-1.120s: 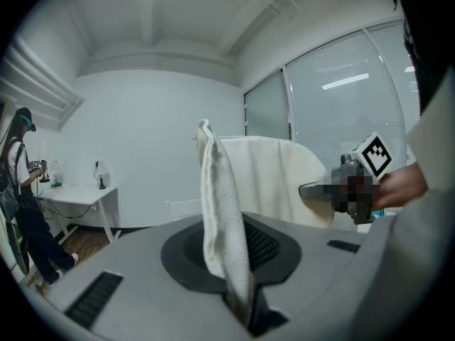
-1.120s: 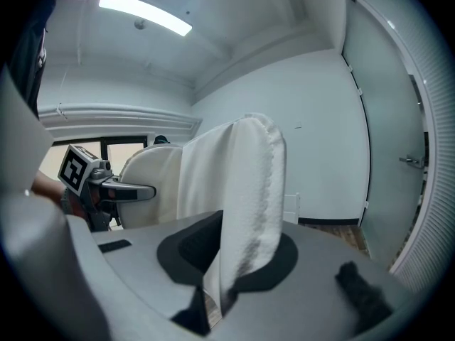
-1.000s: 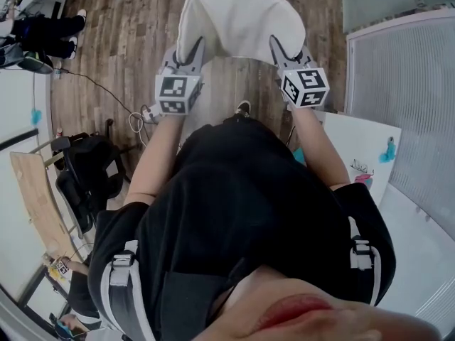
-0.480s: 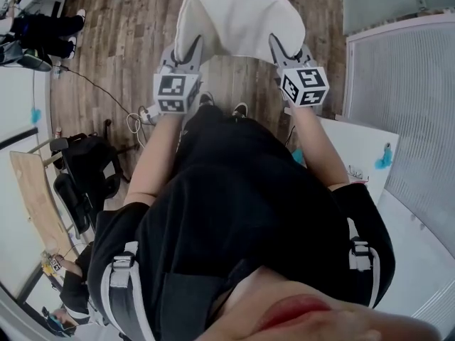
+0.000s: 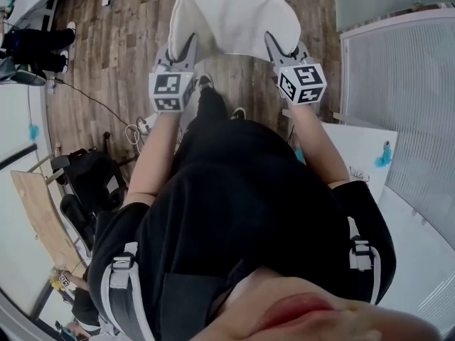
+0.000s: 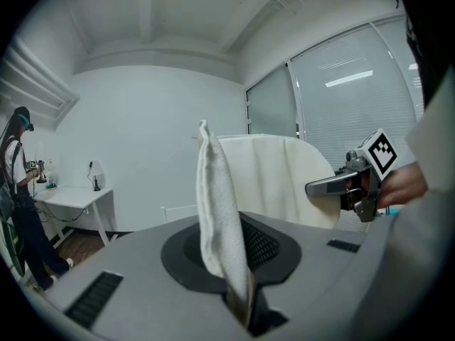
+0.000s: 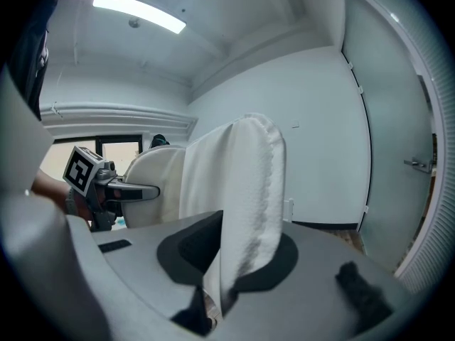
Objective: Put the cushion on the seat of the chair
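Holding a white cushion (image 5: 234, 20) out in front at both near corners, a person in black stands over a wooden floor (image 5: 121, 48), seen from the head view. The left gripper (image 5: 186, 48) has its jaws drawn nearly together on the cushion's left edge, and the right gripper (image 5: 274, 45) pinches the right edge in the same way. The cushion hangs in the air between the two grippers, spread flat and clear of the floor below it. Each gripper's marker cube sits just above the hand that holds it, the left cube (image 5: 170, 91) and the right cube (image 5: 302, 84) roughly level with each other. One shoe (image 5: 205, 82) shows on the boards under the cushion's near edge, and a thin cable (image 5: 106, 105) trails across the floor at left.

From the left gripper view, the towel-like fabric rises upright out of the narrow slot between the jaws, with the other gripper visible across the cushion at right. A second person (image 6: 18, 190) stands beside a white desk (image 6: 71, 194) against the far wall. From the right gripper view, the cushion's thick folded edge fills the gap between the jaws, and a pale wall lies beyond it.
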